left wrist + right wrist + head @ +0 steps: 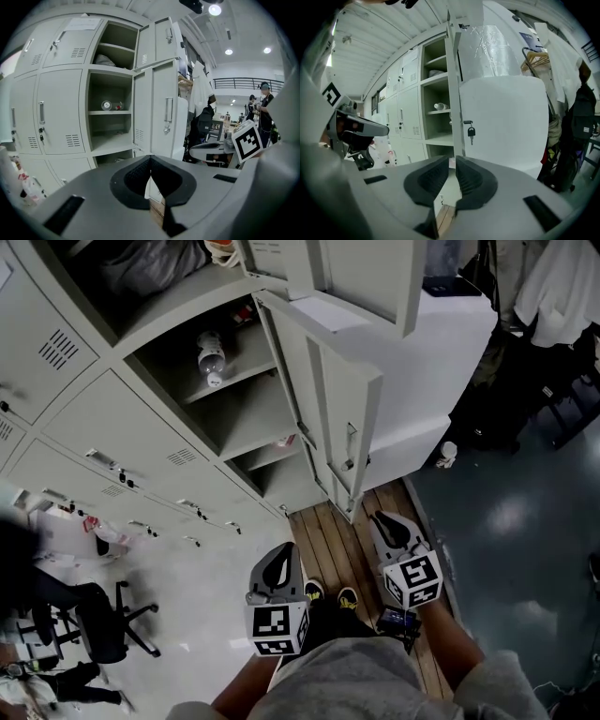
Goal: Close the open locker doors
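A grey locker wall [122, 427] stands ahead with two doors swung out. The middle door [342, 399] [165, 105] hangs open off a compartment that holds a small bottle [212, 357] [107, 105]. The upper door [361, 273] [157, 40] is open above it. In the right gripper view the middle door [501, 122] shows edge-on, with a padlock [470, 131] on its latch. My left gripper [281, 554] [151, 159] is shut and empty, short of the lockers. My right gripper [380, 519] [452, 160] is all but shut, empty, just below the door's outer edge.
I stand on a wooden slatted platform [342, 554] before the lockers. An office chair [103, 615] and a white bag [108, 535] sit to the left. Hanging clothes [562, 287] and dark bags are at the right. People [262, 101] stand far off.
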Action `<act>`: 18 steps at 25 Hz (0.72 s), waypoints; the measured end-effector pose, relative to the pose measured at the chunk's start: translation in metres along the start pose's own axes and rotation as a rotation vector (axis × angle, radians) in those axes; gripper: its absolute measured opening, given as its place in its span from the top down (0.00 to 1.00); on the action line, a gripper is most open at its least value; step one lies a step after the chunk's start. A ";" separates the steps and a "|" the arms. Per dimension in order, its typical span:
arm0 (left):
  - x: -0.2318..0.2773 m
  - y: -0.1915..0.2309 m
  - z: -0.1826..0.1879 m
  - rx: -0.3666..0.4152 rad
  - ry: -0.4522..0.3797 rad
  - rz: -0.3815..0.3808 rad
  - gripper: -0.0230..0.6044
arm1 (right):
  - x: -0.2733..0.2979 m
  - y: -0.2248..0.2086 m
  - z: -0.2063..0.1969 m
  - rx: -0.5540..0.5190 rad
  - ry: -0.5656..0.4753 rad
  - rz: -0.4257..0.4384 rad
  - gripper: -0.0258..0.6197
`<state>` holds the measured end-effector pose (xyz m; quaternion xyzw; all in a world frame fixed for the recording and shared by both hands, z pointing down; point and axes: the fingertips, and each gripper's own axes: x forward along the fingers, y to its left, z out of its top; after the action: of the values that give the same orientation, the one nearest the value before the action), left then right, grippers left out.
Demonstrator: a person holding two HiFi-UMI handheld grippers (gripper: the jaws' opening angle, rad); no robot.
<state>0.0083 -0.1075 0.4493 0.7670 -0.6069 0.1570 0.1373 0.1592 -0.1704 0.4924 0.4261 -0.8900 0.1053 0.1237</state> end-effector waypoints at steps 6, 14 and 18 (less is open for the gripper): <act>0.008 0.021 -0.024 -0.020 0.027 0.034 0.95 | 0.032 -0.011 -0.042 -0.009 0.074 0.018 0.83; 0.026 0.051 -0.046 -0.027 0.050 0.081 0.95 | 0.071 -0.029 -0.068 -0.039 0.109 -0.015 0.80; 0.024 0.053 -0.065 -0.058 0.073 0.093 0.95 | 0.074 -0.032 -0.091 -0.067 0.170 -0.021 0.80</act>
<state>-0.0429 -0.1146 0.5196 0.7273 -0.6409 0.1736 0.1739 0.1513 -0.2181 0.6043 0.4206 -0.8747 0.1101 0.2140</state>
